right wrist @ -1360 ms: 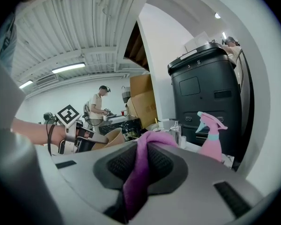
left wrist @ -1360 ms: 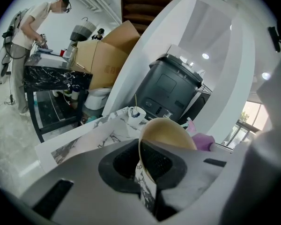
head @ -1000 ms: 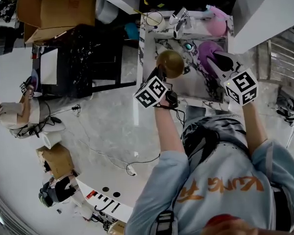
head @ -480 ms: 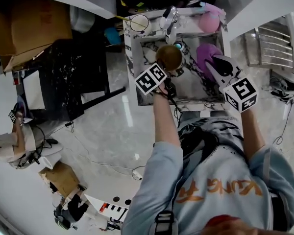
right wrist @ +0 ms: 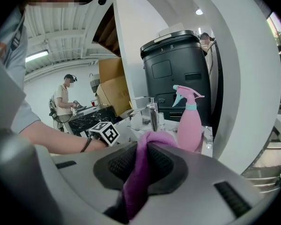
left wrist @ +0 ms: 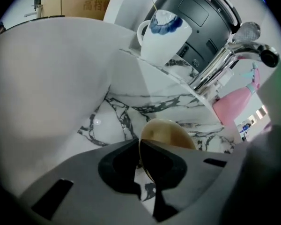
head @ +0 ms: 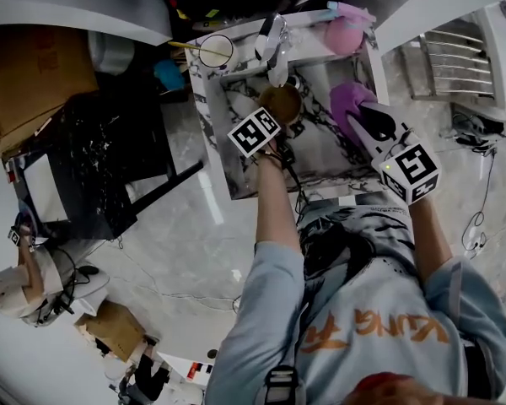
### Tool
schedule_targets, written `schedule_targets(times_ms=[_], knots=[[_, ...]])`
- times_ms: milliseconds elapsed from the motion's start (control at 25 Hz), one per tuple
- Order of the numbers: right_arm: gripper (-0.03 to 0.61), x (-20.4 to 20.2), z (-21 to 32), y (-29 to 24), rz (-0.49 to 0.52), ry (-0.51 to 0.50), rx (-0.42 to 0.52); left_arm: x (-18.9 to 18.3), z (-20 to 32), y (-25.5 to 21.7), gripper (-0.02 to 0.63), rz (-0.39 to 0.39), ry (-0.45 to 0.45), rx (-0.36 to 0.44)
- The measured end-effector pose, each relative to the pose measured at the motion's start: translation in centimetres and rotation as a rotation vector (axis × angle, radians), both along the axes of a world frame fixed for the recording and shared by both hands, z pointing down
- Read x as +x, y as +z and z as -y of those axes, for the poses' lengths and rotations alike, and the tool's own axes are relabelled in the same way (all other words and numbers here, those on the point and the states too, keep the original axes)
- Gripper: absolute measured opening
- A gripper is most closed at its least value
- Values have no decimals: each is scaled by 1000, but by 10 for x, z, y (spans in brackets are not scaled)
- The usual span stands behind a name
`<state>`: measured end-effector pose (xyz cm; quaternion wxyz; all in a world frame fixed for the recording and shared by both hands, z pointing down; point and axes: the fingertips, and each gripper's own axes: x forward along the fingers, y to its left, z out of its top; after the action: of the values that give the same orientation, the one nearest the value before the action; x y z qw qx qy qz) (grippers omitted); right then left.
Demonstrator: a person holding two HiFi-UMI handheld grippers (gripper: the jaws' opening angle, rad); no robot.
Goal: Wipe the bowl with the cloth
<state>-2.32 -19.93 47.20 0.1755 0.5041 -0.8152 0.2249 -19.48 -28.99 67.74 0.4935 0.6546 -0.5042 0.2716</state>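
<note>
Nearest, at the bottom of the head view, the wearer's light blue shirt [head: 379, 310] with orange print fills the lower right, and both forearms reach up the frame toward the sink.

The left claw [head: 272, 121] pinches the rim of the golden-brown bowl [head: 281, 103]. In the left gripper view its jaws are pressed almost together, with only the bowl's thin wall between the pads, and the bowl rises on edge just past them. The bowl hangs inside the marble-veined sink [head: 320, 154], near frame centre and just below the faucet [head: 274, 45]. Whether it touches the sink floor I cannot tell.

To the right of it, the right claw [head: 364, 115] is clamped on the purple cloth [head: 347, 98]. In the right gripper view a fold of the cloth runs down between the jaws and bulges over their tips. Cloth and bowl are near each other but apart.

Farther up the frame, on the desk [head: 236, 83] behind the sink, a white mug [head: 217, 51] with a stick in it stands at the left corner. A pink spray bottle [head: 346, 32] with a teal trigger stands at the right corner.

Beyond those, the gripper views show a tall black bin [right wrist: 178, 64] and cardboard boxes [right wrist: 114, 90]. Another person [right wrist: 63, 102] stands at a dark marbled table at the far left.
</note>
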Motion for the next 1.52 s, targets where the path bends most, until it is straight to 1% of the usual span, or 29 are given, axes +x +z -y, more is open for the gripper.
schedule_targets(times_ms=[240, 440, 640, 720, 800, 880, 920, 960, 1000, 1200, 1440, 1520], knots=[[78, -6, 2, 4, -7, 6, -11, -4, 3, 19, 31, 33, 9, -7], [78, -8, -1, 9, -22, -10, -20, -4, 4, 26, 31, 33, 23, -4], [78, -9, 1, 9, -25, -27, -21, 5, -3, 35, 31, 39, 97, -43], [78, -9, 2, 7, -25, -36, -17, 7, -2, 32, 32, 34, 93, -39], [78, -9, 3, 6, -23, -42, -15, 6, 1, 24, 34, 28, 83, -12], [78, -9, 3, 4, -17, -49, -12, 5, 4, 14, 54, 31, 74, 15], [78, -9, 4, 3, -14, -54, -9, 3, 6, 8, 79, 37, 63, 26], [78, -8, 5, 2, -11, -60, -4, 1, 7, 2, 125, 43, 50, 39], [78, -8, 6, 0, -9, -68, 1, -1, 9, -5, 132, 49, 36, 53], [78, -12, 8, -9, 2, -119, 27, -13, 11, -40, 132, 57, -31, 142], [78, -7, 8, -23, 16, -164, 72, -26, -1, -97, 130, 37, -153, 273], [78, -5, 10, -30, 19, -175, 95, -30, -11, -117, 104, 36, -192, 321]])
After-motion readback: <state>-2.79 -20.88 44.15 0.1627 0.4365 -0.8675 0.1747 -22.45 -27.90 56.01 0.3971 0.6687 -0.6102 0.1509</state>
